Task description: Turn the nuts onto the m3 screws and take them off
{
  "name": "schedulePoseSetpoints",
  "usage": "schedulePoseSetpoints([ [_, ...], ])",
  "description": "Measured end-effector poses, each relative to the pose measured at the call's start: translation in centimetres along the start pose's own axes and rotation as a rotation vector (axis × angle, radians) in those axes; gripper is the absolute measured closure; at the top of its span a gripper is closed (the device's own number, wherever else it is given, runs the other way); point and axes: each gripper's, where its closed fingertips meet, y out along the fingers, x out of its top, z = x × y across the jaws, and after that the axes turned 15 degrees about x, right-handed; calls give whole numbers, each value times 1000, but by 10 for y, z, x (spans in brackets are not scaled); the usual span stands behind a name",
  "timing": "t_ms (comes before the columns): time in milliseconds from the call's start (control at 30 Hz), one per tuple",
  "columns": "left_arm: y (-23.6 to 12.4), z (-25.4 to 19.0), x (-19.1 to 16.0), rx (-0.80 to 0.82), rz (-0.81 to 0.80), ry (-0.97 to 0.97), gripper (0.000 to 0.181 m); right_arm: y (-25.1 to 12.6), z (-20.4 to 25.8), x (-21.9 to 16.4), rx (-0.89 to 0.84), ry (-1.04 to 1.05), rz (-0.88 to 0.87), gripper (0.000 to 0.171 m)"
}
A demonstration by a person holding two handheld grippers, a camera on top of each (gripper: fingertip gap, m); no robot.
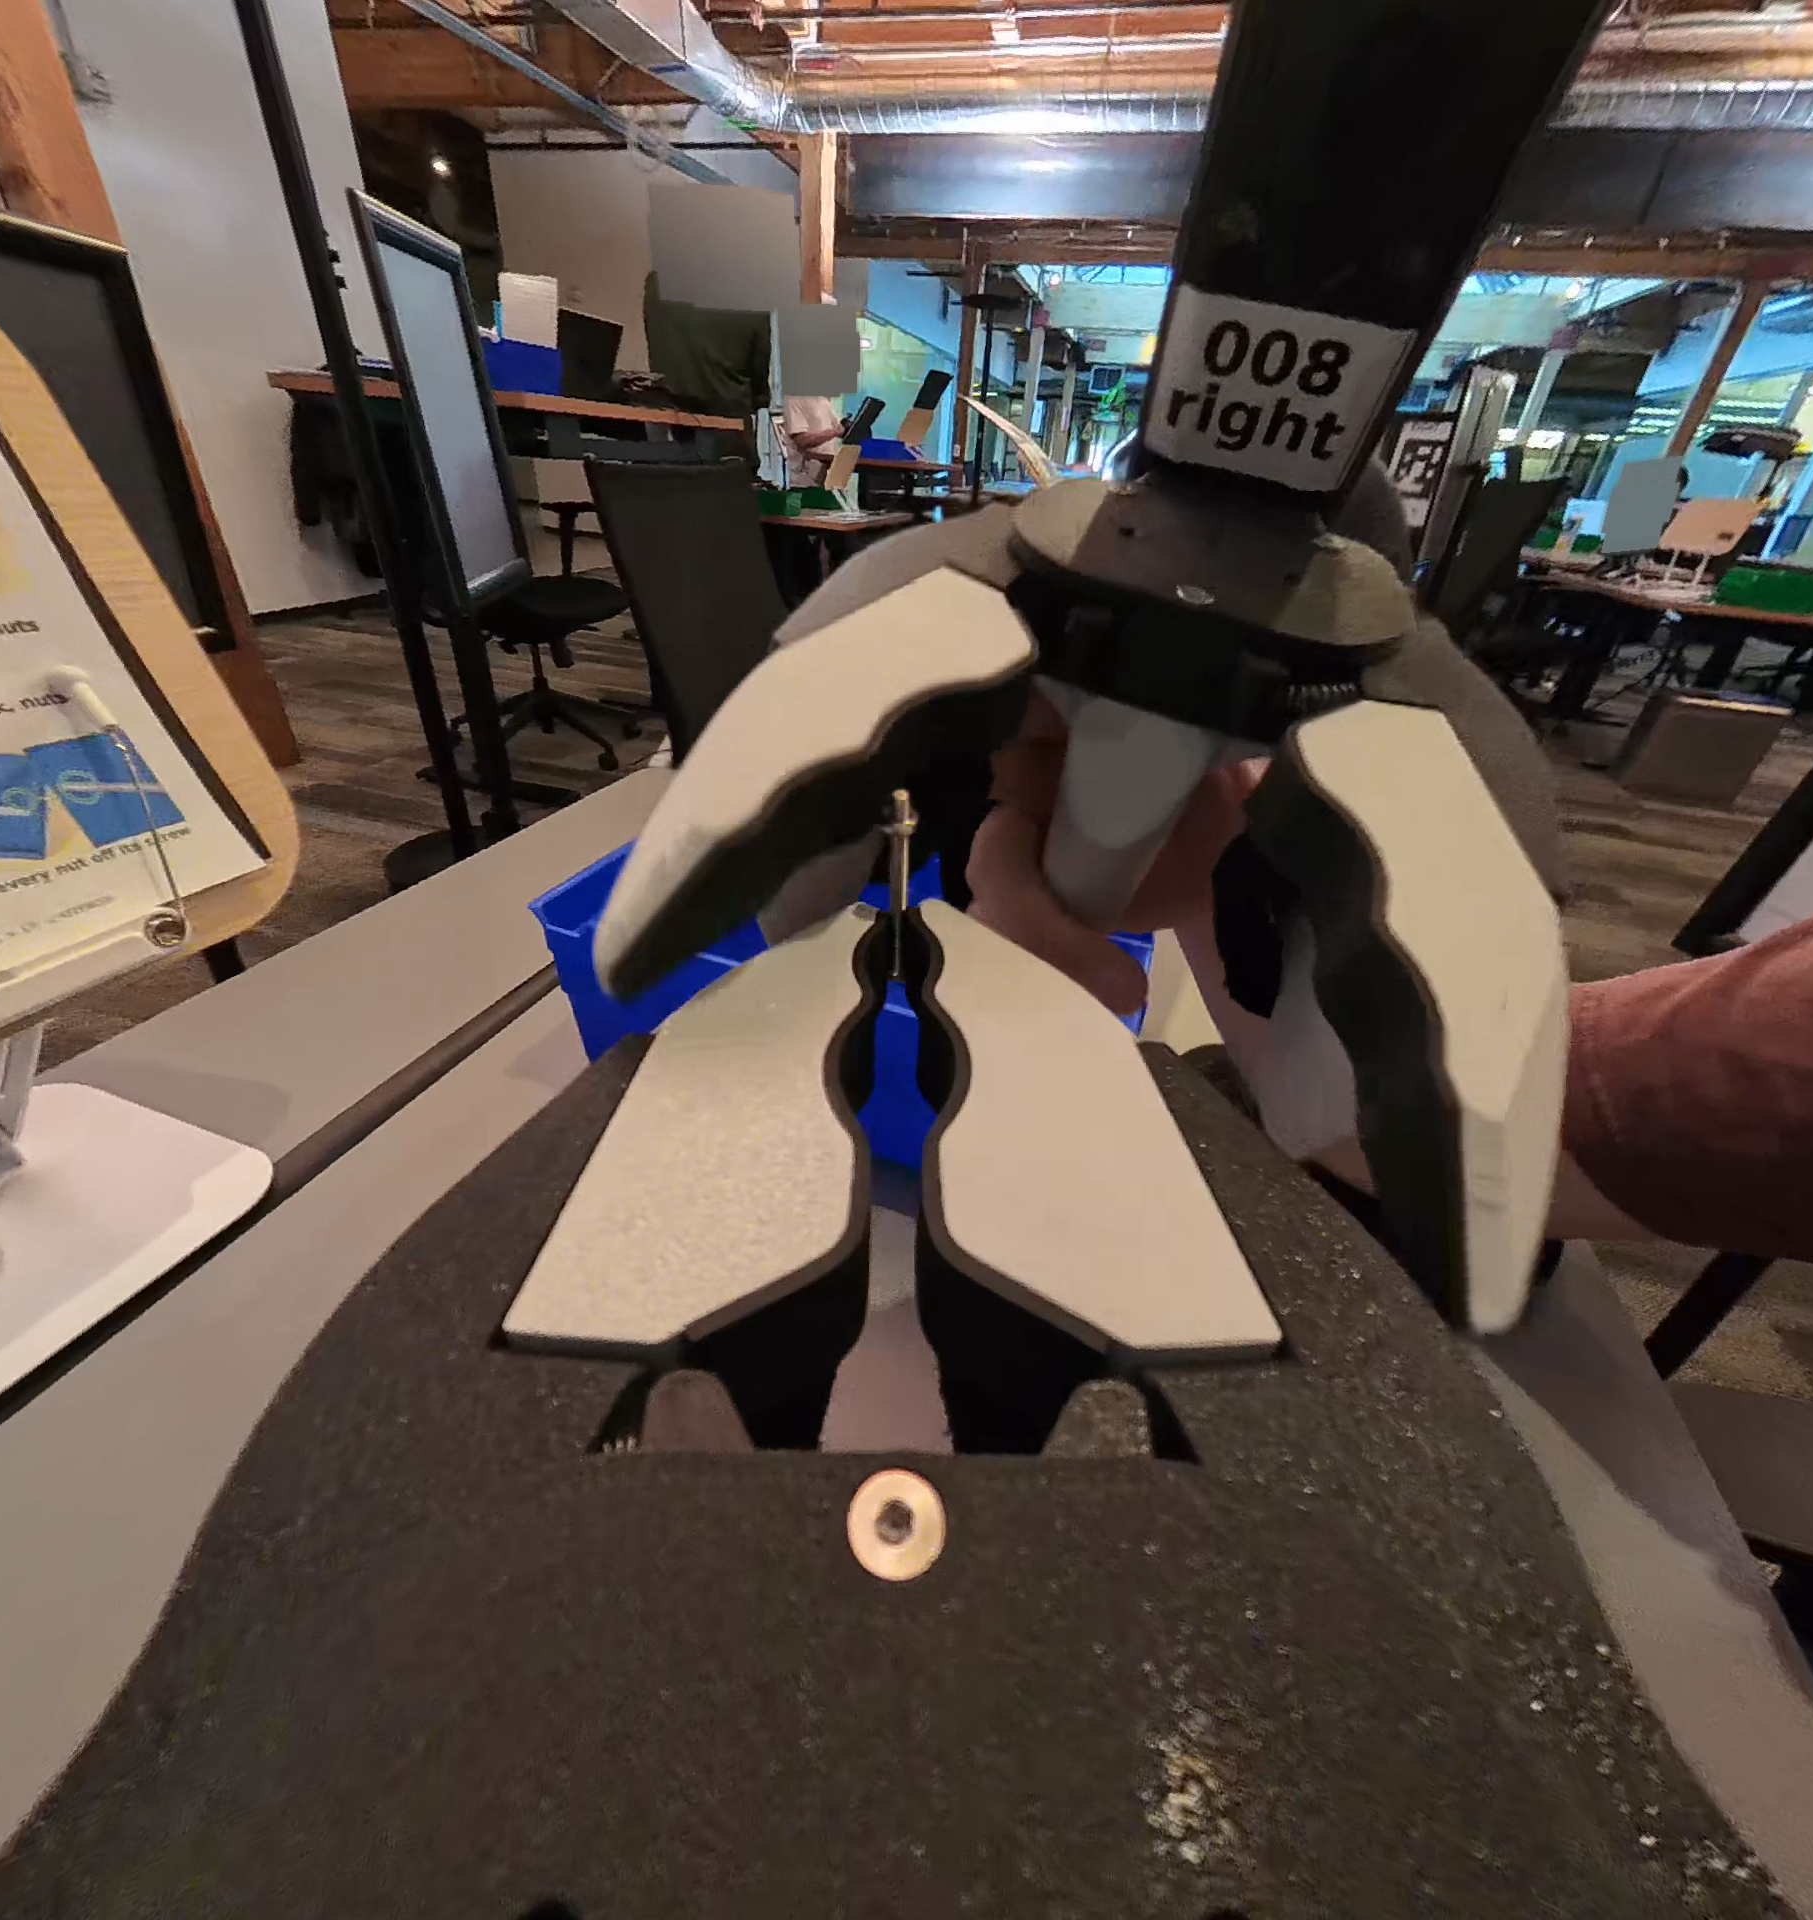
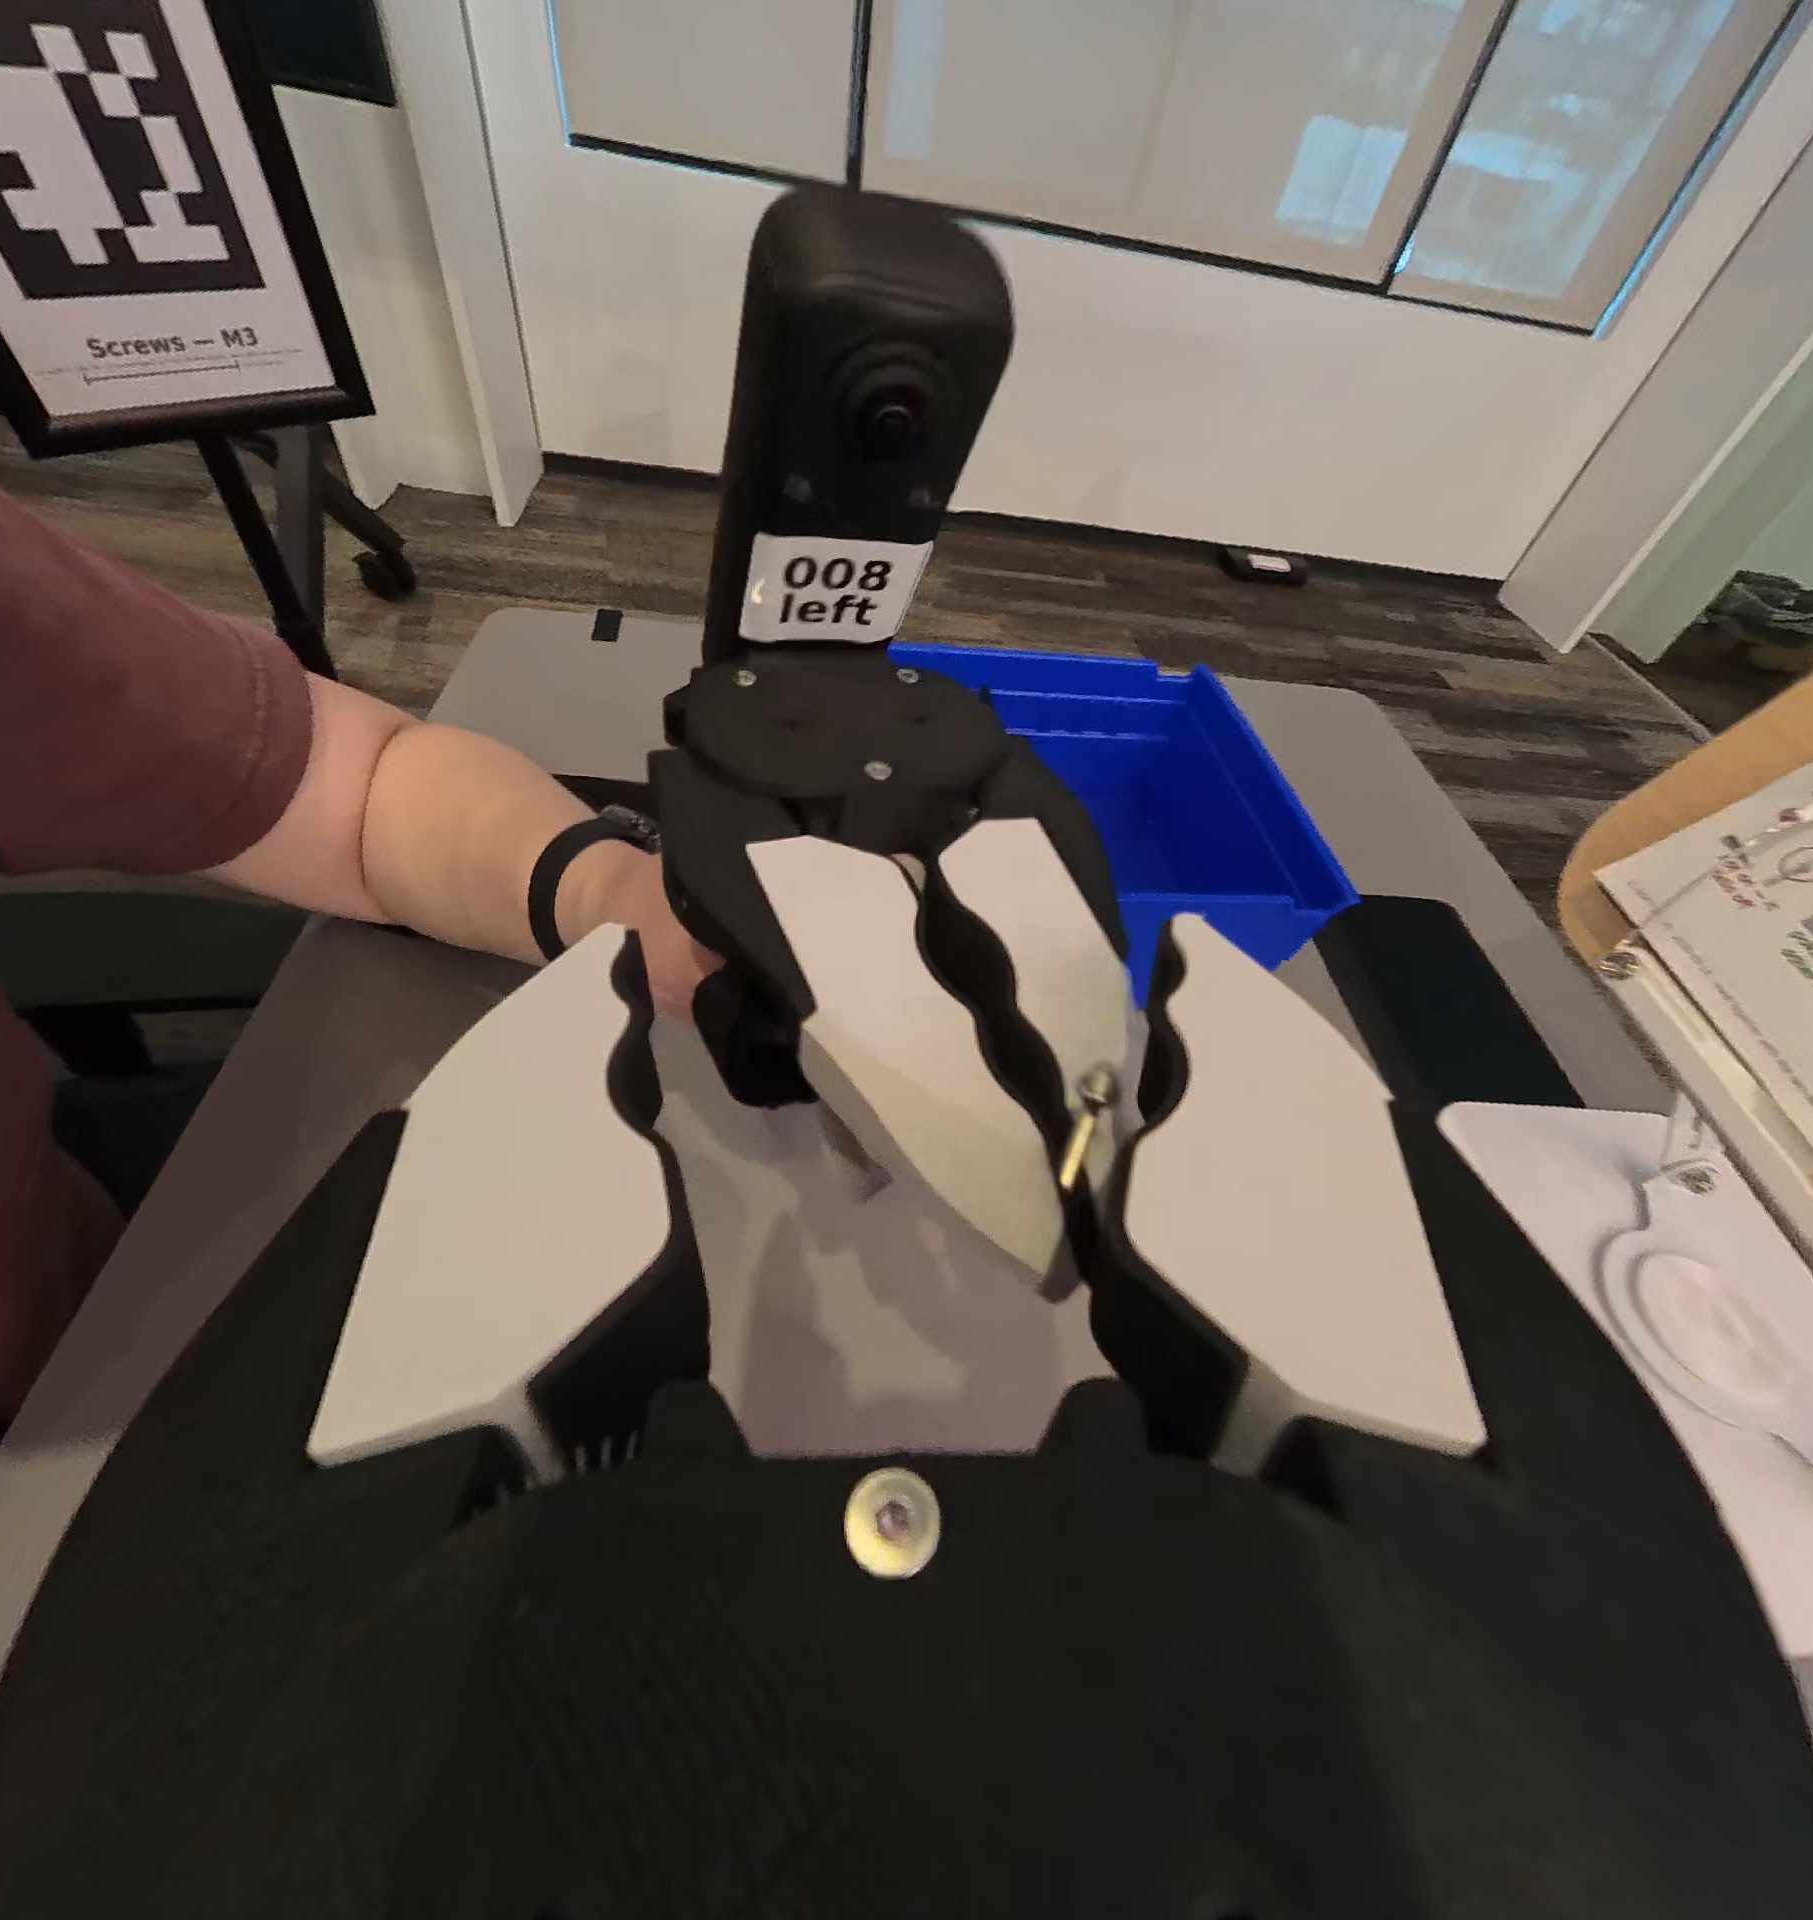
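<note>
Two grippers, one screw and one blue bin are in view, and a single small nut seems to sit on the screw, though it is too small to be sure. The left gripper (image 1: 897, 935) has its fingers pressed nearly together at the tips, pinching the lower end of the screw (image 1: 899, 883). The screw is a thin, silvery metal pin with a small rounded head; in the left wrist view its long axis stands upright, head at the top, and what may be the nut (image 1: 899, 831) shows as a slight thickening just below the head. In the right wrist view the same screw (image 2: 1084, 1127) leans a little, head up and away from the camera, held at the left gripper's tips (image 2: 1053, 1262). The right gripper (image 2: 897, 1023) has its fingers spread wide, one on either side of the left gripper's fingers, and its right finger (image 2: 1286, 1195) lies just beside the screw. The blue bin (image 2: 1193, 790) rests on the grey table (image 2: 528, 675) behind both grippers, and a person's hand (image 1: 1058, 862) holds the right gripper's handle.
</note>
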Motion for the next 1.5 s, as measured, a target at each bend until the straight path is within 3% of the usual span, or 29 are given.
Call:
schedulePoseSetpoints([
  [167,-2,8,3,11,-2,-54,179,-1,2,-3,-10,-12,38,72],
  [367,-6,23,9,22,-25,-137,179,-24,-2,-2,-35,8,47,81],
  [533,-2,3,4,-31,-13,-83,179,-16,-3,13,-17,27,-78,80],
  [700,-2,0,5,-23,-19,-42,179,1,7,4,46,31,-25,74],
  [900,-5,19,8,39,-25,-79,179,-19,4,3,17,57,3,77],
  [1067,-2,10,5,3,-6,-65,179,-19,-3,4,-8,64,-26,78],
  [1300,-1,11,2,15,8,-58,179,-12,3,-10,-21,-10,110,76],
  [1500,-1,10,2,-22,5,-88,179,-30,0,-4,-41,39,77,90],
])
